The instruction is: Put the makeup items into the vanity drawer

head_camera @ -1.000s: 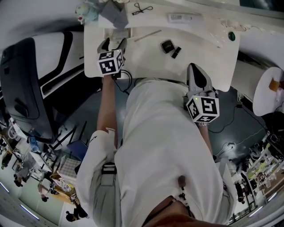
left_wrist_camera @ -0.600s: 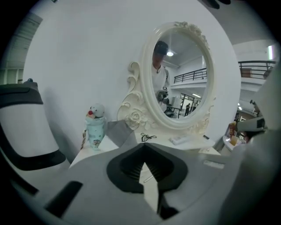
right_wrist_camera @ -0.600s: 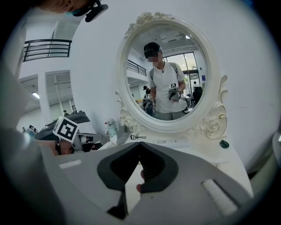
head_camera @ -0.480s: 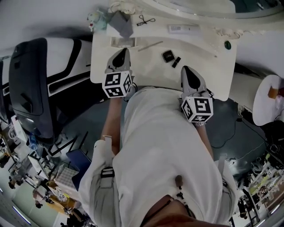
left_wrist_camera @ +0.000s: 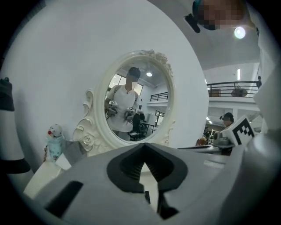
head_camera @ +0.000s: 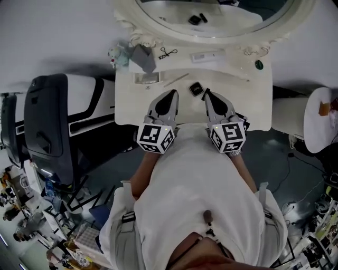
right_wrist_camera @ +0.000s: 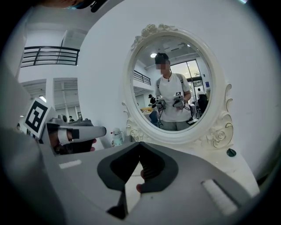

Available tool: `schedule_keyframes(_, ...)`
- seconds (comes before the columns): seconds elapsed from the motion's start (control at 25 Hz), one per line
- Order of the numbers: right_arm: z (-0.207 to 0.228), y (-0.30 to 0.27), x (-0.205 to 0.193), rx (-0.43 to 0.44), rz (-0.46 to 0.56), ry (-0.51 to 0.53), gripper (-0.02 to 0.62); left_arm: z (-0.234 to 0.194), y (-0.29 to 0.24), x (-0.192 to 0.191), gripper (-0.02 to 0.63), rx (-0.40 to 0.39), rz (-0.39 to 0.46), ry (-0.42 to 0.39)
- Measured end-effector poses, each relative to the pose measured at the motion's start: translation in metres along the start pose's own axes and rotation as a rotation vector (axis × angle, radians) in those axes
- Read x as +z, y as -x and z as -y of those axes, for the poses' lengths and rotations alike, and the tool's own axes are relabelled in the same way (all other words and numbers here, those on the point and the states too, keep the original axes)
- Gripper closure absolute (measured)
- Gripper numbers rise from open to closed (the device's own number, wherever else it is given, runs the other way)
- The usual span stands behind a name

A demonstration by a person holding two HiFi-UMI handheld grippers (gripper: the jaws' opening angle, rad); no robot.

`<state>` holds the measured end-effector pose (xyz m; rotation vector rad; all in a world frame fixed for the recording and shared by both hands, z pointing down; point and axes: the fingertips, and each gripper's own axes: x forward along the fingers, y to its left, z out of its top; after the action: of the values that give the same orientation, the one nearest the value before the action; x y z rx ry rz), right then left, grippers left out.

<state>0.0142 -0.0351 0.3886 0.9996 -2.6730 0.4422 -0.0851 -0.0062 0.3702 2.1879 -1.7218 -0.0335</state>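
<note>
On the white vanity top (head_camera: 237, 100) lie a black compact (head_camera: 196, 88), a thin pale stick (head_camera: 176, 80), a clear tray (head_camera: 146, 78), a white flat box (head_camera: 205, 56) and an eyelash curler (head_camera: 168, 52). Both grippers hover side by side over the front middle of the top, pointing at the mirror (head_camera: 211, 16). My left gripper (head_camera: 171, 95) (left_wrist_camera: 147, 176) is shut and holds nothing. My right gripper (head_camera: 207, 96) (right_wrist_camera: 138, 176) looks shut, its tip just right of the compact. A small reddish spot shows in its slit; I cannot tell what it is. No drawer is in view.
A grey box (head_camera: 143, 57) and a small figurine (head_camera: 117, 55) stand at the back left corner, a green knob (head_camera: 259, 64) at the back right. A black and white chair (head_camera: 63, 113) is left of the vanity, a round white table (head_camera: 323, 118) to the right.
My left gripper left the clear tray at the table's left and swung right to the middle front. The right gripper rose from the table's front edge to over the top. The mirror came into view.
</note>
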Motion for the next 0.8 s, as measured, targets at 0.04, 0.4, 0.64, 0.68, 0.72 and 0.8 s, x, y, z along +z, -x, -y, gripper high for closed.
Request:
schedule_keyframes(0.04,-0.002,0.002,0.003,0.011,0.01,-0.005,0.589,0.008,0.0,0.0,0.603,-0.018,0.001,-0.008)
schedule_keyframes(0.4,-0.005,0.011,0.006,0.04,0.055,-0.023,0.589,0.02,-0.009,-0.014,0.602,-0.087,-0.02,0.046)
schedule_keyframes(0.64,0.002,0.015,0.003,0.018,0.047,-0.034,0.589,0.03,-0.012,-0.016,0.603,-0.126,-0.023,0.041)
schedule_keyframes(0.68,0.002,0.015,0.003,0.014,0.046,-0.033,0.589,0.033,-0.013,-0.017,0.601,-0.138,-0.025,0.041)
schedule_keyframes(0.72,0.003,0.015,0.002,0.013,0.044,-0.033,0.589,0.035,-0.014,-0.017,0.601,-0.151,-0.029,0.044)
schedule_keyframes(0.8,0.003,0.015,0.001,0.014,0.037,-0.031,0.589,0.04,-0.016,-0.018,0.601,-0.178,-0.035,0.052)
